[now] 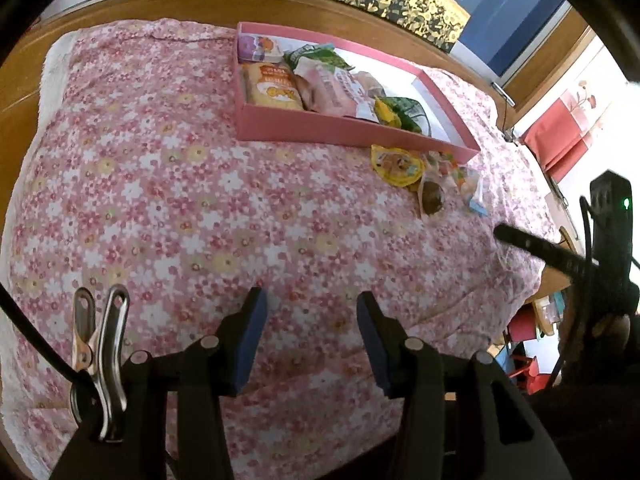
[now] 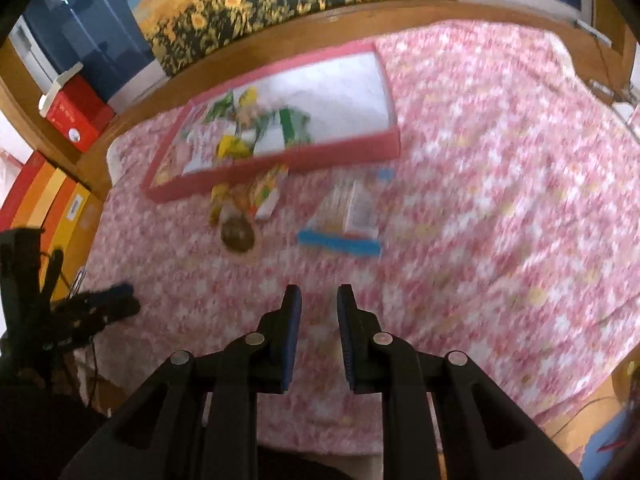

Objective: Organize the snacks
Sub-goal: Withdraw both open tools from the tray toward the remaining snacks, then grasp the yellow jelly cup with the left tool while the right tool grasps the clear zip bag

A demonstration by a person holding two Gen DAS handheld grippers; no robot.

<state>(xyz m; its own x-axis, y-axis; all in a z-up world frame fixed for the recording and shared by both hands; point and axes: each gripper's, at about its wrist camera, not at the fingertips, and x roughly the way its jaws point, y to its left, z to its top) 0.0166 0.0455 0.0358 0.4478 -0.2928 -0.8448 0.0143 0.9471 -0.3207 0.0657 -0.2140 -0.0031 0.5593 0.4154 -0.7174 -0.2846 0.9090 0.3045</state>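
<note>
I hold both my left gripper (image 1: 312,304) and right gripper (image 2: 319,300) spread and empty above the floral cloth (image 1: 180,184), near the pink snack tray (image 1: 344,130).

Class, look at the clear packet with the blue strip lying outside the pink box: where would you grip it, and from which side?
Probably the blue strip. It is the packet's stiff near edge, lying flat on the floral cloth facing the right gripper. Come down from above on that near side, its open fingers straddling the strip's narrow width.
</note>
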